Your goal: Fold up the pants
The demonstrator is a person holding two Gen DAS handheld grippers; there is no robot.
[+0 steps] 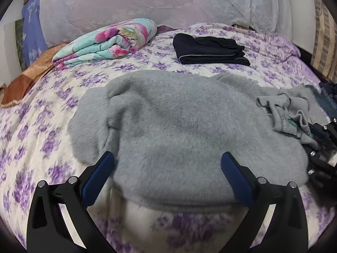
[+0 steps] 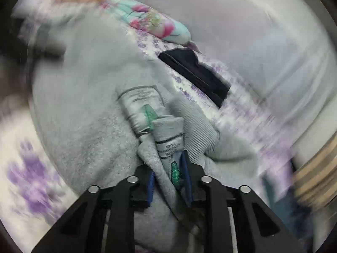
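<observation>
Fuzzy grey pants (image 1: 181, 130) lie spread in a heap on the flowered bedspread (image 1: 42, 130). My left gripper (image 1: 168, 160) is open, its blue-padded fingers (image 1: 99, 177) wide apart over the near edge of the pants, holding nothing. My right gripper (image 2: 168, 168) is shut on a bunched edge of the grey pants (image 2: 88, 109), by the ribbed band and white care labels (image 2: 143, 105). That bunched part also shows at the right of the left wrist view (image 1: 288, 113). The right wrist view is motion-blurred.
Folded dark pants (image 1: 210, 48) lie at the far side of the bed, also in the right wrist view (image 2: 195, 73). A folded floral quilt (image 1: 105, 42) sits at the far left. A large pale covered pillow (image 1: 147, 2) lines the back. Dark clothes (image 1: 328, 97) lie at the right edge.
</observation>
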